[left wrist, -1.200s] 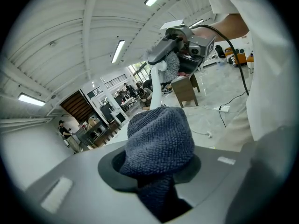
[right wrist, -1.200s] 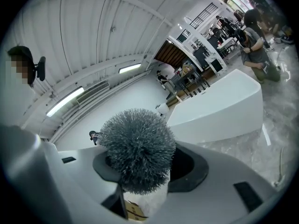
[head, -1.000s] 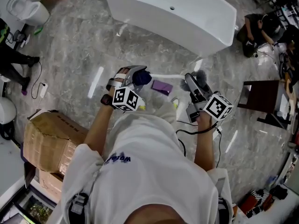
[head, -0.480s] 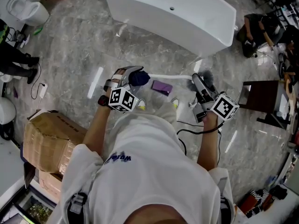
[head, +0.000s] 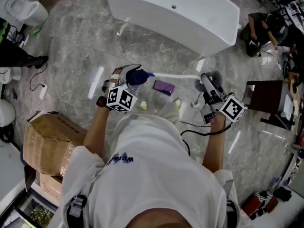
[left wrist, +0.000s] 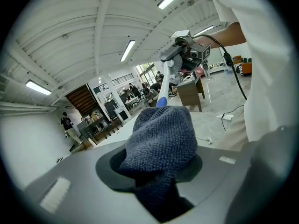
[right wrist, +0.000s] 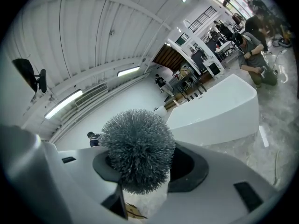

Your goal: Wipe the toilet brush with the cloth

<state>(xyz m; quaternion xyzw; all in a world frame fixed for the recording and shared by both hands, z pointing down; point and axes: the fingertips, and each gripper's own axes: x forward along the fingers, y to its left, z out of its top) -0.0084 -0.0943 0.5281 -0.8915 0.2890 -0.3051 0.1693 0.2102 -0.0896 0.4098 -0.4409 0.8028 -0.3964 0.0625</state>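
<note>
In the head view my left gripper (head: 134,75) carries a bunched dark blue cloth (head: 138,76) between its jaws, which are opening. The cloth sits at the blue tip of the toilet brush's white handle (head: 173,76), which runs level to the right. My right gripper (head: 208,86) is shut on the brush just below its grey bristle head (head: 212,77). The left gripper view shows the cloth (left wrist: 161,141) filling the jaws, with the handle (left wrist: 164,80) beyond it. The bristle head (right wrist: 137,146) fills the right gripper view.
A white bathtub (head: 190,18) lies ahead on the marble floor. A purple object (head: 164,87) lies on the floor under the handle. Cardboard boxes (head: 47,141) stand at the left, a dark stool (head: 266,99) at the right. A crouching person (head: 261,27) is at the far right.
My right gripper has carried the brush to the right. The cloth now sits at the handle's blue tip, and the left gripper has shifted slightly up and left.
</note>
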